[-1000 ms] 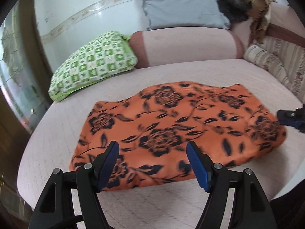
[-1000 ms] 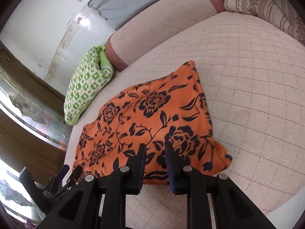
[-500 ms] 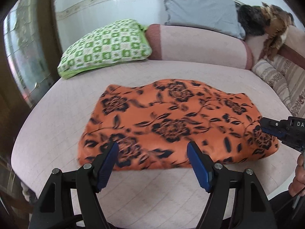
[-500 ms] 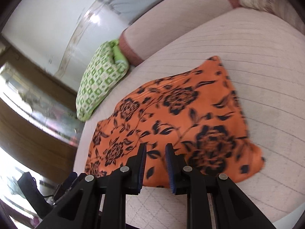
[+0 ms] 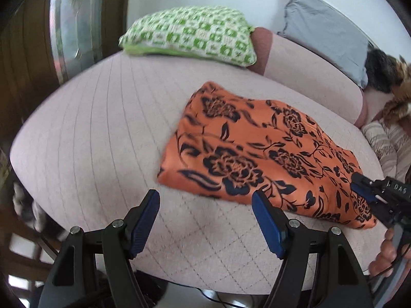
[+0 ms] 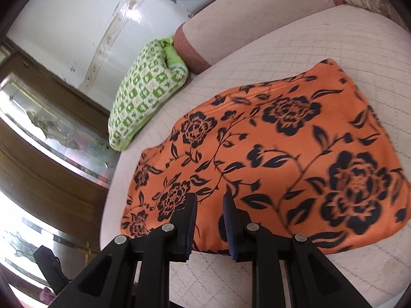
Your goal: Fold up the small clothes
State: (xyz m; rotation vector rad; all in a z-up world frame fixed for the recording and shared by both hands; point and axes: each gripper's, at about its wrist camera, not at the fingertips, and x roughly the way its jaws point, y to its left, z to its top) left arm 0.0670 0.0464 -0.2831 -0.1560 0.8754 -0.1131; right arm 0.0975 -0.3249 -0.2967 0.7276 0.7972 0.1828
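You are between folds: the orange flowered cloth lies flat on the pale quilted bed, already doubled into a rough rectangle by the look of its thick near edge. Your left gripper hangs over bare quilt just short of the cloth's near-left corner, jaws wide and empty. Your right gripper sits low over the near edge, jaws narrow but with a gap and nothing between them (the cloth shows through). Next, I judge, each needs a near corner: slide a finger under the edge before pinching.
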